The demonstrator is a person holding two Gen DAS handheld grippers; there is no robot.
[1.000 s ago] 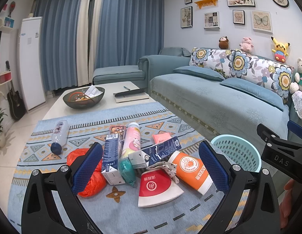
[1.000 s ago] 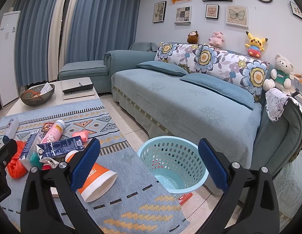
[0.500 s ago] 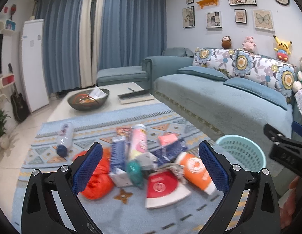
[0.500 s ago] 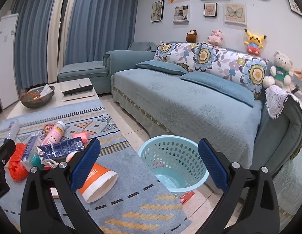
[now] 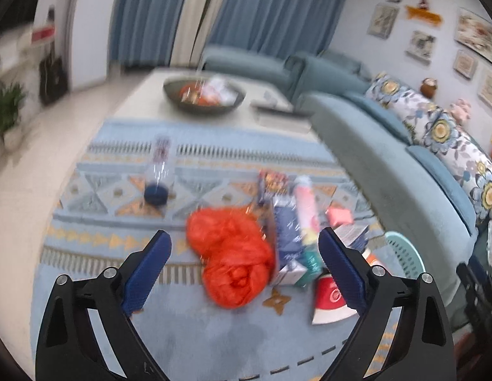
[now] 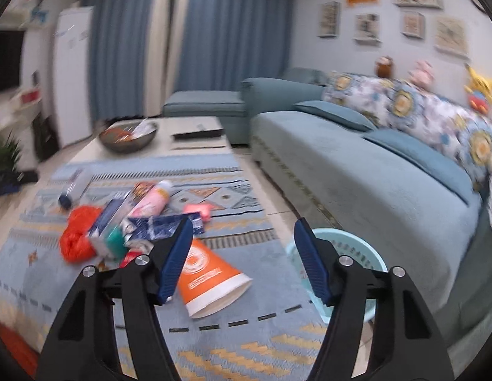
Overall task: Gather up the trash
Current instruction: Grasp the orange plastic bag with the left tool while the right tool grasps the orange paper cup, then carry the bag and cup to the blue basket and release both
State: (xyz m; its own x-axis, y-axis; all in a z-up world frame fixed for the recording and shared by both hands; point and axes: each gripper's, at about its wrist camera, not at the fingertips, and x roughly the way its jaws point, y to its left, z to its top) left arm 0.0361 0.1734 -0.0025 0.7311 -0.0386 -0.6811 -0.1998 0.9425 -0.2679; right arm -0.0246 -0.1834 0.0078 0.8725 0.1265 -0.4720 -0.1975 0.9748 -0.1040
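Both views have swung toward the litter since a second ago: the left claw (image 5: 244, 266) now frames the orange plastic bag (image 5: 231, 255) where it earlier framed the paper cups, and the right claw (image 6: 242, 254) has turned from the basket toward the pile. Each claw is closing with nothing yet between its pads; the left stands wide, the right about half shut. Nearest the right claw lies the orange paper cup (image 6: 208, 277), tipped on its side on the rug (image 6: 214, 343). Beyond it sit the crumpled bag, cartons and a pink bottle (image 6: 150, 201), bunched together. A clear bottle (image 5: 158, 171) lies apart, farther off. The pale blue basket (image 6: 350, 273) beside the sofa (image 6: 357, 171) looks empty as far as it shows, so collecting seems barely begun.
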